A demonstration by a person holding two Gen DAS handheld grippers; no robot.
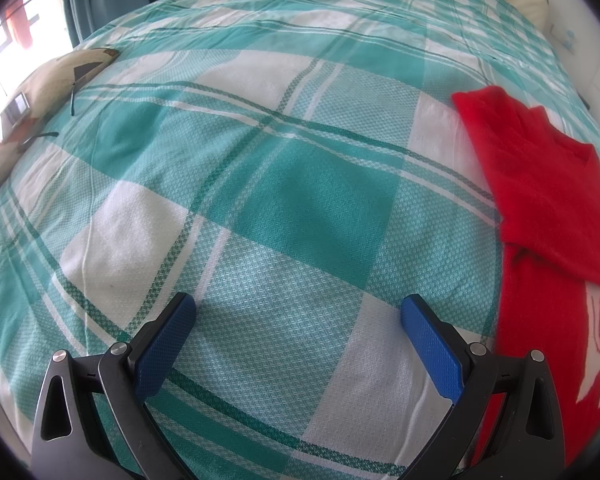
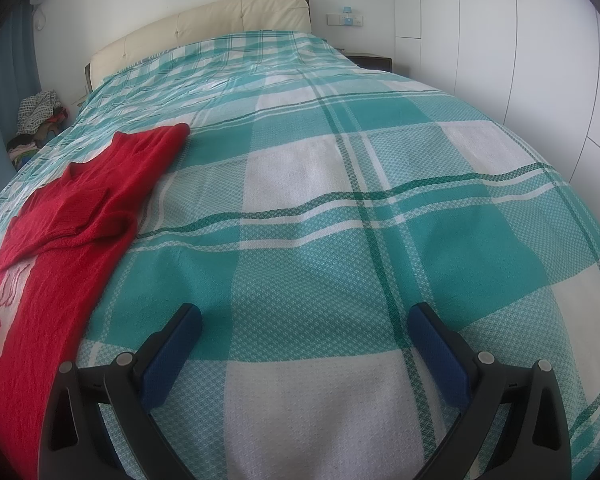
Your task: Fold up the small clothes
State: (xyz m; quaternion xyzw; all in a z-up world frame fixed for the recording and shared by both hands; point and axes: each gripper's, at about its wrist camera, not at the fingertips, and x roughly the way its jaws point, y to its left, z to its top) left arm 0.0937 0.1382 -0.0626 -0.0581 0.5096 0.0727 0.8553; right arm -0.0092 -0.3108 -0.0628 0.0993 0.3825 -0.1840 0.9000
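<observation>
My left gripper (image 1: 298,320) and right gripper (image 2: 305,328) gape wide, empty | red sweater (image 2: 80,200) between them, sleeves folded in | pinch both hem corners evenly, fold toward collar.

We see only our two tools, no hand or sleeve. The left tool (image 1: 298,308) has two matte black arms, each a curved outer bar and a triangular link with a teardrop cutout. Round silver pins sit at the joints, two on each side. Each finger carries a long blue pad (image 1: 430,346) with a fine dotted texture on its inner face. The right tool (image 2: 305,316) is built the same: black arms, pale round pins, cutout links, and darker navy pads (image 2: 168,356) with the same stippled grip.
</observation>
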